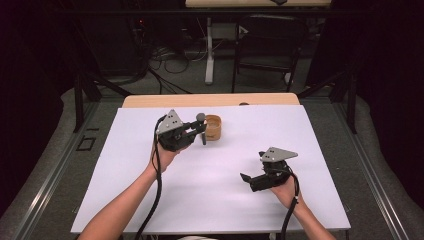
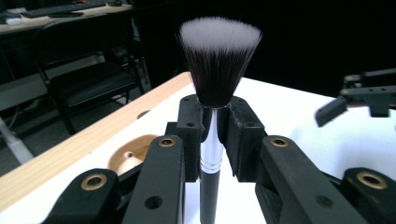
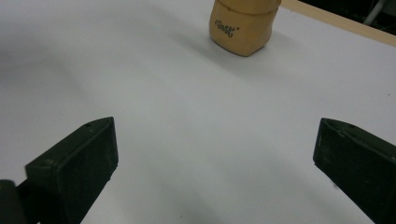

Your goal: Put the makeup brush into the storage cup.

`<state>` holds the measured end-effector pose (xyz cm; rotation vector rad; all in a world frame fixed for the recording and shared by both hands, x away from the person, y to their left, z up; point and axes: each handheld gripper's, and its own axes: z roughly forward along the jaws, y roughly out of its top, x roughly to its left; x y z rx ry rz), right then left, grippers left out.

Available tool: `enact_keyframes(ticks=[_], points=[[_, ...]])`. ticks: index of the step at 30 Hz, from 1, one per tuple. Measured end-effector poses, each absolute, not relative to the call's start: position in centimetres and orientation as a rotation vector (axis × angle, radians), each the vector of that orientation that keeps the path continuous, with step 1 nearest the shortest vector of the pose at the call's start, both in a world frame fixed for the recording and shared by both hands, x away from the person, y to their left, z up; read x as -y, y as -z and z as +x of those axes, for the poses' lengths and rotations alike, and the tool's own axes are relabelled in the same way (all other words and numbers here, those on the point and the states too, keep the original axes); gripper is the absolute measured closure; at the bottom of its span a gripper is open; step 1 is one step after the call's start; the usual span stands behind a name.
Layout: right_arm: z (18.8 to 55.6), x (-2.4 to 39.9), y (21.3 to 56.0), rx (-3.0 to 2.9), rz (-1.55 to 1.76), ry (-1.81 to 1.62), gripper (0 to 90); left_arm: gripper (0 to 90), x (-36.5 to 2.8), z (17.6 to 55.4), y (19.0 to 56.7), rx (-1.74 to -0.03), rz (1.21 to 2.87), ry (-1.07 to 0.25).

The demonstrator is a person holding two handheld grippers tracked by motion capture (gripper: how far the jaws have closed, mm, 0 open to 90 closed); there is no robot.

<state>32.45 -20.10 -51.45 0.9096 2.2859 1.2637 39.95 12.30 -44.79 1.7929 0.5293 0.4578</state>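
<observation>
My left gripper [image 1: 201, 128] is shut on a makeup brush [image 2: 214, 79] with a black handle, silver ferrule and dark, white-tipped bristles. It holds the brush upright just left of a small wooden cup [image 1: 213, 127] at the back of the white sheet. In the left gripper view the cup [image 2: 130, 155] lies below the jaws at the left. My right gripper [image 1: 250, 181] hovers low over the sheet at the front right, jaws wide apart with nothing between them. The right gripper view has the cup [image 3: 243, 25] at the top, with a small printed mark on its side.
A white sheet [image 1: 215, 200] covers the wooden table [image 1: 210, 100], whose bare edge runs along the back. Behind the table stand a black chair [image 1: 267, 45], a white table leg and cables on the floor. Dark curtains flank both sides.
</observation>
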Motion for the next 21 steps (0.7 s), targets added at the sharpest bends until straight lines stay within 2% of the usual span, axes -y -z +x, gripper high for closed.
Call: enact_keyframes(ticks=[21], points=[[30.9, 23.3, 52.6, -2.29, 0.984, -1.214, 0.0, 77.2, -12.9, 42.4, 43.4, -0.556, 1.791, -0.526]])
